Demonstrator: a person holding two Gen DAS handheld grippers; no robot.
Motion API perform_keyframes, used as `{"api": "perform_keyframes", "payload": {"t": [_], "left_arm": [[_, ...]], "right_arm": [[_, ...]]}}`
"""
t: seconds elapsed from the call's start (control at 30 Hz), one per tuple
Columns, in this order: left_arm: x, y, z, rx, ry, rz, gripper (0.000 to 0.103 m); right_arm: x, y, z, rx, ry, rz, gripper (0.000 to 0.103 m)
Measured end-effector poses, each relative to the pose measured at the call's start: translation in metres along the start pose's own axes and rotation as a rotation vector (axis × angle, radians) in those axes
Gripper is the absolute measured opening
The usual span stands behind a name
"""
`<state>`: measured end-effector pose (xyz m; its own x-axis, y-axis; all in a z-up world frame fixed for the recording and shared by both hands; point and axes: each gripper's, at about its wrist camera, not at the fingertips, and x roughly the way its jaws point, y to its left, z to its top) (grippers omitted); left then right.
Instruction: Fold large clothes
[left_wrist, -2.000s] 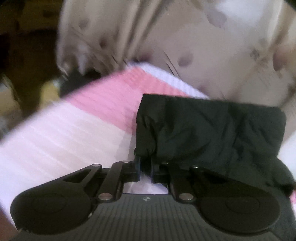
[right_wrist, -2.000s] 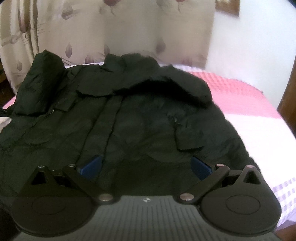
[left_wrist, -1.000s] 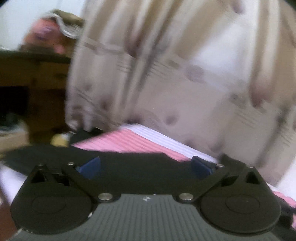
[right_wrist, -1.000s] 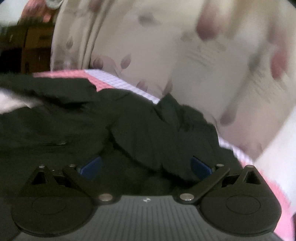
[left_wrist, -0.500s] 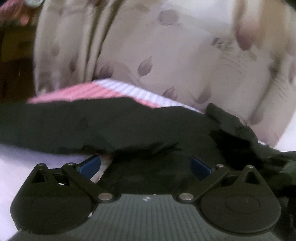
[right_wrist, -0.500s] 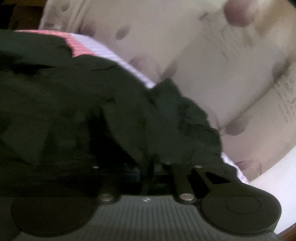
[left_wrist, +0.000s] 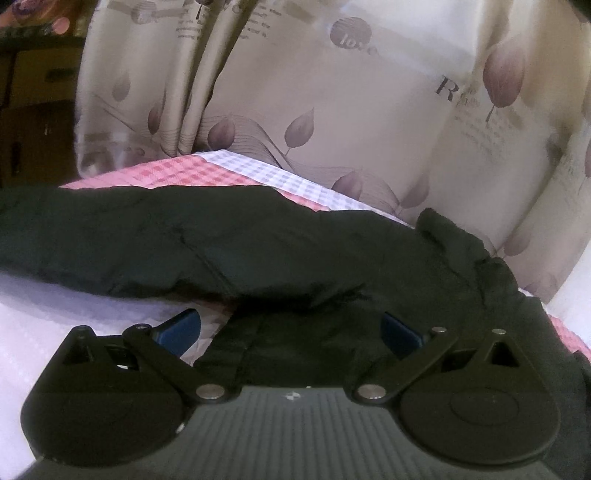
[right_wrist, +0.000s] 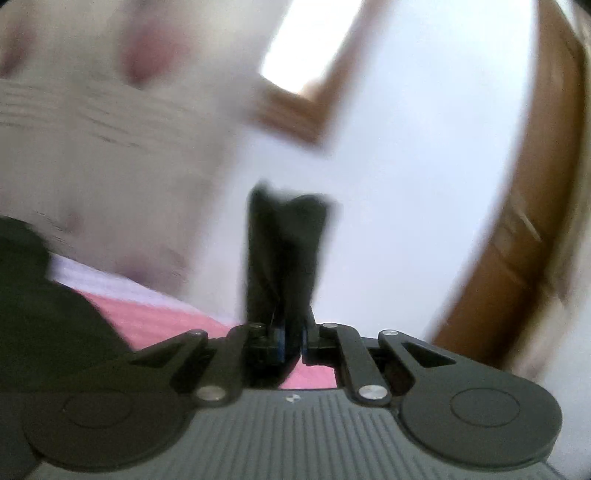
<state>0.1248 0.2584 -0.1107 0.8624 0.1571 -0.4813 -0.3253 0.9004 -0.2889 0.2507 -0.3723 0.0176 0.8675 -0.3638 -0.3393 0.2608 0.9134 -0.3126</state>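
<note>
Jacket (left_wrist: 258, 243) edge pinched in right claw (right_wrist: 293, 341); left claw (left_wrist: 290, 328) spread.

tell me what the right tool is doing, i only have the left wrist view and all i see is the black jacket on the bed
Observer: The right tool is shut on a strip of the jacket, which sticks up between its pads.
Operator: is that strip lying on the bed
Observer: No, it is lifted, seen against the white wall.
Operator: anything else over there
Observer: A wooden door stands at the right edge; that view is blurred.
</note>
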Motion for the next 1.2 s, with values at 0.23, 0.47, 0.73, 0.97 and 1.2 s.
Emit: {"api": "perform_keyframes", "payload": {"t": [0.23, 0.47, 0.73, 0.97, 1.2], "left_arm": [[0.000, -0.006, -0.001, 0.060, 0.001, -0.007, 0.102], [0.002, -0.013, -0.002, 0.116, 0.018, -0.001, 0.102], [-0.057, -0.048, -0.010, 0.296, -0.104, -0.040, 0.103], [-0.124, -0.068, -0.029, 0.277, -0.116, -0.219, 0.103], [-0.162, -0.093, -0.058, 0.311, -0.135, -0.283, 0.103]], "right_arm": [[0.046, -0.081, -0.096, 0.193, 0.195, -0.098, 0.008], [0.012, -0.118, -0.161, 0.445, 0.235, -0.100, 0.025], [-0.120, -0.086, -0.174, 0.505, 0.096, 0.252, 0.082], [-0.213, -0.069, -0.186, 0.565, -0.014, 0.360, 0.085], [-0.217, -0.093, -0.213, 0.778, 0.086, 0.391, 0.089]]}}
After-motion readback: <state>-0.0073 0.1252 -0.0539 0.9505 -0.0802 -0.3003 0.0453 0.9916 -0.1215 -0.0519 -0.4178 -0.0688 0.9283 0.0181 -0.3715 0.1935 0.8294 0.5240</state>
